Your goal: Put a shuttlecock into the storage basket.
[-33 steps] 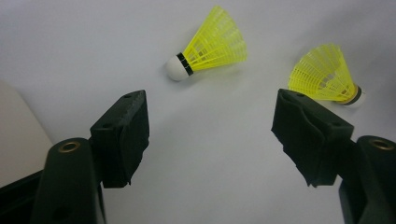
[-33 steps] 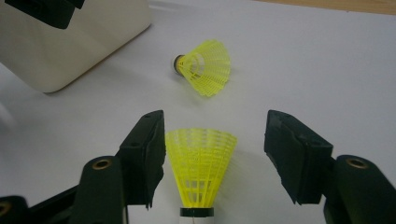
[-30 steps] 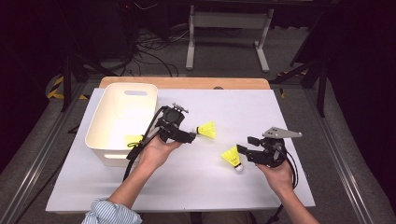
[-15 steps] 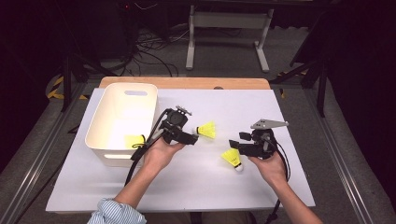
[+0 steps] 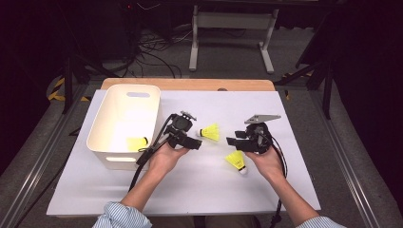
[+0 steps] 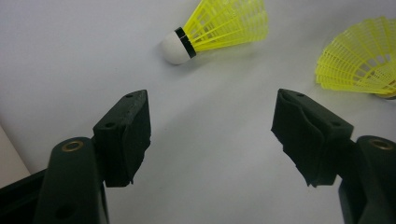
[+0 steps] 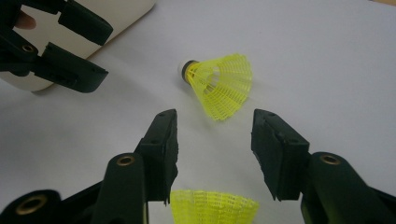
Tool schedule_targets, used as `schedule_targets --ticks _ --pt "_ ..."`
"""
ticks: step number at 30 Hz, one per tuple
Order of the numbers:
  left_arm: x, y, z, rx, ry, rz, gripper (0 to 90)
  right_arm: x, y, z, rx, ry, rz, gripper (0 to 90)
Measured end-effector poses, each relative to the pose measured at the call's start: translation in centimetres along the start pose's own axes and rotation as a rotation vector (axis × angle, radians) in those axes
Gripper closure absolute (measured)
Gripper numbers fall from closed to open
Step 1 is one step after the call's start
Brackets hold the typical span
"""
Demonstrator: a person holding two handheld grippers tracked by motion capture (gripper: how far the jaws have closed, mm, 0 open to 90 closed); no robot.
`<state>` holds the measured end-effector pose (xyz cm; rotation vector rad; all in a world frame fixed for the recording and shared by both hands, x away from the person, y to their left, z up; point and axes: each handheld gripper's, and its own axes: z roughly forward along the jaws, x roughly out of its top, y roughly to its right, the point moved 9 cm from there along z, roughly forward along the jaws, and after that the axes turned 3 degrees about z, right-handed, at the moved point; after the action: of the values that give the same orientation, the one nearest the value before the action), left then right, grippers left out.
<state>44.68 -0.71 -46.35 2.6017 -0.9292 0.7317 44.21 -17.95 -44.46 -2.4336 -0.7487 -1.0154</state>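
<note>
Beside the shuttlecock [image 5: 211,131], the right tongs [image 5: 236,141] have narrowed, moving leftward.

In the right gripper view a second shuttlecock [image 7: 214,206] is cut off by the bottom edge: just the rim of its yellow skirt shows between the jaws, its cork out of sight. In the left gripper view the right shuttlecock [image 6: 363,60] runs off the right edge, and its cork is all but hidden. A sliver of the bin [image 6: 8,158] is cut by the left edge there. In the high view the shuttlecock [image 5: 137,142] in the bin [image 5: 107,154] is too small to tell its cork. Both forearms are cut off by the bottom edge
</note>
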Motion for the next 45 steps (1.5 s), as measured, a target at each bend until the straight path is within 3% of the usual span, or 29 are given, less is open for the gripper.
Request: schedule_targets --ticks 17,28,45 --pt "-0.7 -0.4 1.3 0.015 -0.024 0.002 27.4 1.3 -0.6 3.3 0.029 -0.106 0.001 60.6" --pt "-1.1 -0.7 1.8 0.03 -0.037 0.001 27.0 1.8 -0.9 5.3 0.015 -0.166 -0.001 63.6" --pt "-1.3 -0.8 2.2 0.046 -0.053 0.009 26.5 1.8 0.0 7.3 0.005 -0.202 0.04 66.5"
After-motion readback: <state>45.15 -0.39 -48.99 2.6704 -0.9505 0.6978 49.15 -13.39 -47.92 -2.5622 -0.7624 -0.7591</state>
